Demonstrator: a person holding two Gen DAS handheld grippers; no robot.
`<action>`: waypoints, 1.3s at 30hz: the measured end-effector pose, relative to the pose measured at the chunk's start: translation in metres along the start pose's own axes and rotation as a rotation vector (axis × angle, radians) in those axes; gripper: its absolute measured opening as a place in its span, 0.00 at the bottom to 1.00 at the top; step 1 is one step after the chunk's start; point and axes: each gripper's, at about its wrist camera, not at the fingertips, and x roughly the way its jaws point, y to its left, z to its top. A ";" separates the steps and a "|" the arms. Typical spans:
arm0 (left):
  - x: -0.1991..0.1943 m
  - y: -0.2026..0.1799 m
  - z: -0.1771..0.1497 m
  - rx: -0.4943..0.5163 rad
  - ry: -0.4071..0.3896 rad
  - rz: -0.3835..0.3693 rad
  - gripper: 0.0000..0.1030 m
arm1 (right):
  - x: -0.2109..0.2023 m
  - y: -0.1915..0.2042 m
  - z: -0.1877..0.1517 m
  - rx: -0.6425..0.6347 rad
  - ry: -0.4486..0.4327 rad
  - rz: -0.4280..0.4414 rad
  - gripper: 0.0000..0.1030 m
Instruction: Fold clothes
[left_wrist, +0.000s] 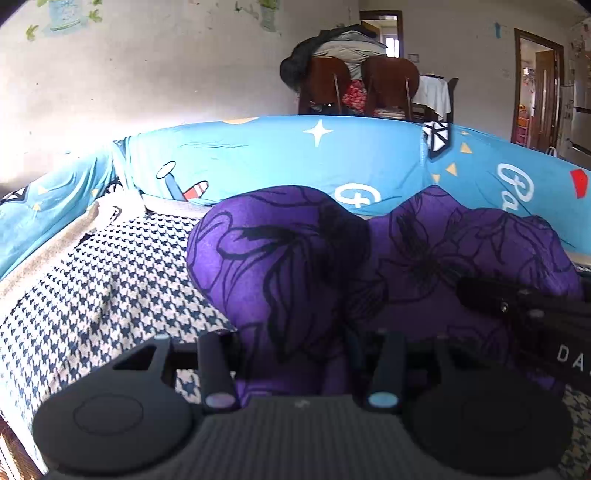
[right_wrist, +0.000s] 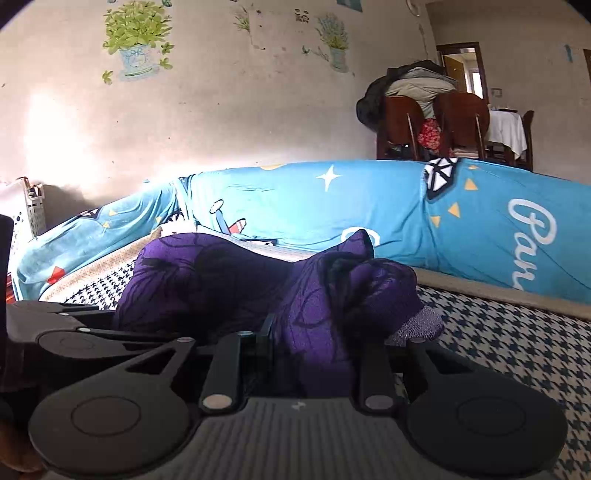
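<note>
Sunlit and scuffed, the back wall (right_wrist: 221, 110) carries stickers of potted plants (right_wrist: 136, 44) above a sofa draped in a blue cartoon-print cover (right_wrist: 332, 206), its seat spread with a black-and-white houndstooth blanket (left_wrist: 92, 295). Behind the sofa stand two brown chairs (left_wrist: 369, 88) heaped with coats (left_wrist: 343, 40), beside a table under a white cloth (left_wrist: 436, 92), with open doorways further right.

You hold a purple garment with black flower outlines (left_wrist: 295, 266) between both tools, bunched up over the houndstooth seat. Your left claw (left_wrist: 299, 365) grips the garment's near edge, the cloth running down between its narrow-set fingers and hiding their tips. Your right claw (right_wrist: 310, 365) likewise pinches a fold of the same purple cloth, its fingers set close with the fabric filling the gap. From the right-hand camera the garment (right_wrist: 258, 288) rises in two humps just ahead of the tool, and a paler, lilac knitted hem (right_wrist: 417, 325) hangs at its right side above the blanket.

Each tool shows in the other's view: the right claw's black body enters the left camera's picture from the right edge, against the cloth, and the left claw (right_wrist: 88, 325) lies at the lower left of the right camera's picture, touching the garment's left end.
</note>
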 end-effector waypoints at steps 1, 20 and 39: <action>0.000 0.003 0.000 -0.005 -0.002 0.009 0.42 | 0.003 0.002 0.001 -0.004 -0.002 0.006 0.26; 0.038 0.040 0.007 -0.058 0.010 0.160 0.42 | 0.069 0.031 0.006 -0.056 -0.020 0.113 0.26; 0.066 0.102 0.001 -0.298 0.084 0.273 0.71 | 0.089 0.011 -0.008 -0.103 0.083 -0.145 0.51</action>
